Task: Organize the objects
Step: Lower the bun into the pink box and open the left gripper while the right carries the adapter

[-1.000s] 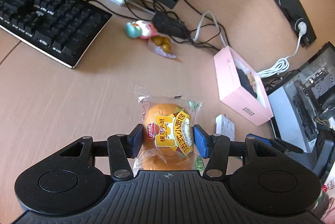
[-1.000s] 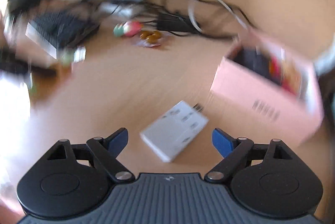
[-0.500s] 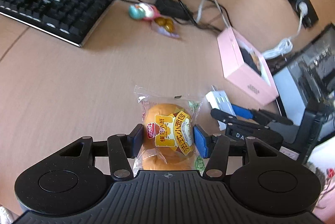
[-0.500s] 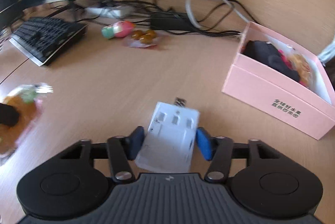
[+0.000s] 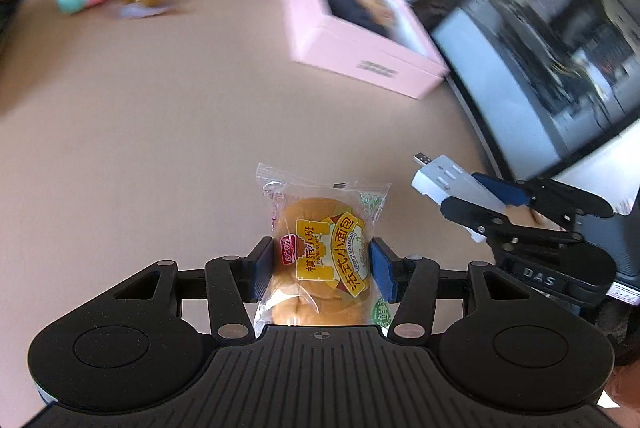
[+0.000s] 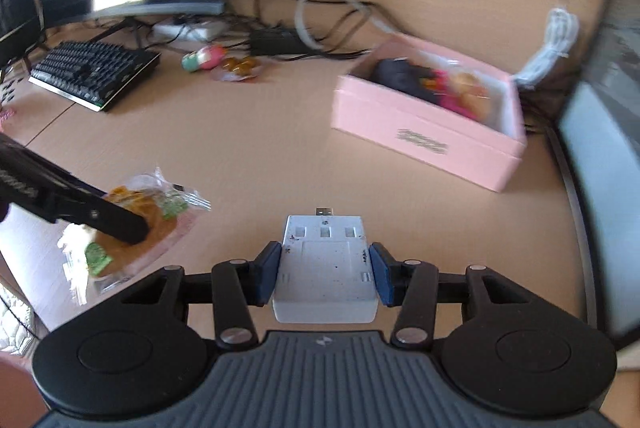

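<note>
Left wrist: my left gripper (image 5: 322, 268) clamps the bun (image 5: 320, 256). My right gripper (image 6: 324, 274) grips the white hub (image 6: 325, 266), pink box (image 6: 424, 136) ahead.

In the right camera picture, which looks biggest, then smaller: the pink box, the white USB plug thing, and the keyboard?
1. Pink box.
2. Keyboard, though it sits farther away, so it may really be bigger.
3. White USB adapter, near the camera, so it looks enlarged.
</note>
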### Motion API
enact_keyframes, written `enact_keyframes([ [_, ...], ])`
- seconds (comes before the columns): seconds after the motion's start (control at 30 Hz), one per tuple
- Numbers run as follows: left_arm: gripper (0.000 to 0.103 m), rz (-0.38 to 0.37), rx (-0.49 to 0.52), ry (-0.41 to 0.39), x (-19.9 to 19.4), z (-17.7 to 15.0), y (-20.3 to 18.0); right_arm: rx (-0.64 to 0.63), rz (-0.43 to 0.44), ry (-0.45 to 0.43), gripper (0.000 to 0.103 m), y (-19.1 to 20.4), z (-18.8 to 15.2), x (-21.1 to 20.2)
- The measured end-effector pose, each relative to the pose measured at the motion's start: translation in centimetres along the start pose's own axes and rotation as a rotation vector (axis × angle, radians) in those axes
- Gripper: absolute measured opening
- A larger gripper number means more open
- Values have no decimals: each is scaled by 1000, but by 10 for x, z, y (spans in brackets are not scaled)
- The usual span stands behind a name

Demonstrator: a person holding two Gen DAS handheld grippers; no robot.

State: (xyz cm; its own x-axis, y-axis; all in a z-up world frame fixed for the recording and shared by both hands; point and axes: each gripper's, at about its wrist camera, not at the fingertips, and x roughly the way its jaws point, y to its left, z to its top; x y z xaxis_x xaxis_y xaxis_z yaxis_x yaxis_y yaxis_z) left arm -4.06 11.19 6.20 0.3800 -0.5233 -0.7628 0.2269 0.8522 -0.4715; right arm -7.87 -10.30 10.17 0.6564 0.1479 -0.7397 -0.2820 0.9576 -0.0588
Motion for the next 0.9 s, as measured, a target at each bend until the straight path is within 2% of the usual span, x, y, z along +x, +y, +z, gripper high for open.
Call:
enact_keyframes([
  [0.07, 56, -24, 31, -2, 7, 18, -18, 27, -16, -13, 47, -14, -3, -17],
  [0.17, 56, -41, 51, -55, 10, 55, -43, 50, -57, -45, 47, -34, -5, -37],
  [0.3, 56, -44, 126, -210, -1, 109, -78, 94, -82, -86, 47, -56, -5, -55],
  [0.47, 56, -18, 147, -411, -11, 182, -107, 150, -92, -108, 47, -76, -11, -60],
  [0.57, 56, 26, 168, -434, 6, 220, -119, 164, -97, -124, 47, -84, -17, -61],
  [0.67, 56, 3, 151, -472, 29, 244, -114, 195, -94, -116, 47, -92, -18, -56],
  [0.8, 55, 70, 173, -443, 57, 259, -110, 200, -97, -128, 47, -98, -19, -55],
  [0.9, 55, 35, 204, -444, 59, 263, -108, 210, -95, -128, 47, -104, -19, -53],
])
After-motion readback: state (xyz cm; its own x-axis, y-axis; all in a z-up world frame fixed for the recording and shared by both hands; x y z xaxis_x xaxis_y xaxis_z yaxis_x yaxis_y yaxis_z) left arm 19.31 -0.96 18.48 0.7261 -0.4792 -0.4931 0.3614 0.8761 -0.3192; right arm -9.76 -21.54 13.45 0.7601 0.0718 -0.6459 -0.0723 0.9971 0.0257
